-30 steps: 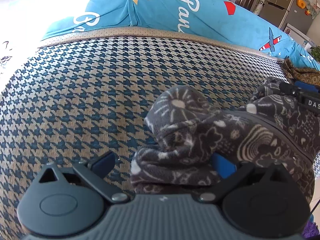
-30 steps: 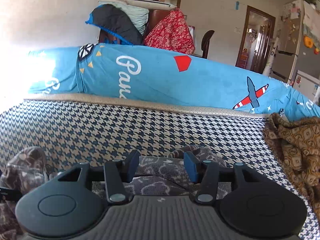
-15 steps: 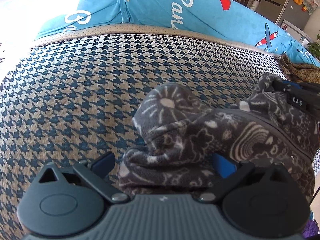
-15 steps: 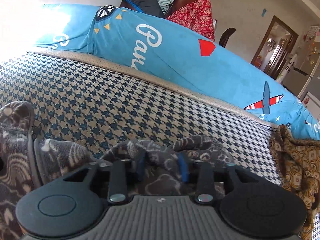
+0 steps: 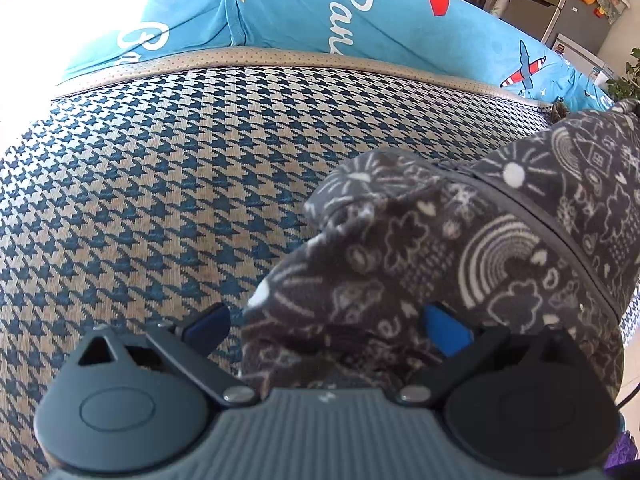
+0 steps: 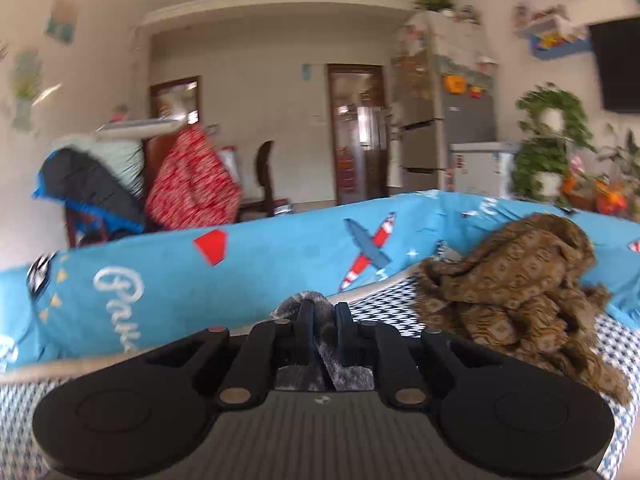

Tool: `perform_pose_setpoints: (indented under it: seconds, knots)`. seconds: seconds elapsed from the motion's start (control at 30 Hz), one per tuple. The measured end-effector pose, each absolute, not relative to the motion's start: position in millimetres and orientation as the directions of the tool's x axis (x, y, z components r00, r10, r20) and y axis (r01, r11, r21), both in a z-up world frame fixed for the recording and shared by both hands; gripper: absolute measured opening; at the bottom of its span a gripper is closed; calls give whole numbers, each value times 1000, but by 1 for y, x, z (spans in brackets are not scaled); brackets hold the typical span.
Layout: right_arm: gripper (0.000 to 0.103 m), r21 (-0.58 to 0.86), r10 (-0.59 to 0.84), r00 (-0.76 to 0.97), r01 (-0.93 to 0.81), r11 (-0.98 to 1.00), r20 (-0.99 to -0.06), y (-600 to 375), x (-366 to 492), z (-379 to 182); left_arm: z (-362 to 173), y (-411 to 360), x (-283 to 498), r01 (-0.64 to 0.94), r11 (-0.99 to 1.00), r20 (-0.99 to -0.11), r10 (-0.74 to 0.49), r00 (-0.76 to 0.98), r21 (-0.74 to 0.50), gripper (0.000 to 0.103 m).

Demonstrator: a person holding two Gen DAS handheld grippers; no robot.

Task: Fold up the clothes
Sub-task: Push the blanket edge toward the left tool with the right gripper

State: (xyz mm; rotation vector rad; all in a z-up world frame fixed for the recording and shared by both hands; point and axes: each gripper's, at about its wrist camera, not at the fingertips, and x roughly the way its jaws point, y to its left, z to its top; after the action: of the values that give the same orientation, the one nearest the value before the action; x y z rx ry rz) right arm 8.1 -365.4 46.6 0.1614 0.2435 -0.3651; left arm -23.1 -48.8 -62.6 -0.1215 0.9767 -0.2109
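Note:
A dark grey fleece garment (image 5: 460, 248) with white doodle prints lies bunched on the houndstooth bed cover (image 5: 180, 184) and rises toward the upper right. My left gripper (image 5: 326, 326) is open, with a fold of the garment lying between its spread blue-padded fingers. My right gripper (image 6: 322, 330) is shut on a grey fold of the same garment (image 6: 308, 304) and holds it lifted above the bed.
A long blue printed bolster (image 5: 320, 12) (image 6: 240, 272) runs along the far edge of the bed. A crumpled brown patterned cloth (image 6: 516, 292) lies on the bed at the right. Chairs with draped clothes (image 6: 160, 188), a fridge and plants stand in the room beyond.
My right gripper closed on the garment's fold and lifted it, tilting its view up toward the room. The garment's right side rose in the left wrist view. My left gripper stayed open.

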Motion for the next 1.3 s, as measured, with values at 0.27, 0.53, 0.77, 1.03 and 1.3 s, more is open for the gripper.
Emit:
perform_pose_setpoints:
  seconds: [0.27,0.53,0.77,1.03,1.3]
  knots:
    - [18,13,-443,801,489,872,-402,-381,17,38,-69,-46,-20,92,972,-821,-233,521,-218,103]
    - [39,90,-203,914,249,964,-351,-368,10,42,-69,-48,-16,87,973,-814,-228,535,-215,103]
    - [63,67,56,891,-29,997,-450,-329,20,25,-77,-57,-6,94,974,-823,-225,521,-206,103]
    - [81,-96,16,798,-93,991,-603,-303,34,-13,-79,-66,-4,147,968,-812,-249,528,-201,103]
    - [42,-100,51,735,-160,982,-676,-296,31,-31,-79,-71,-3,159,968,-799,-250,547,-194,92]
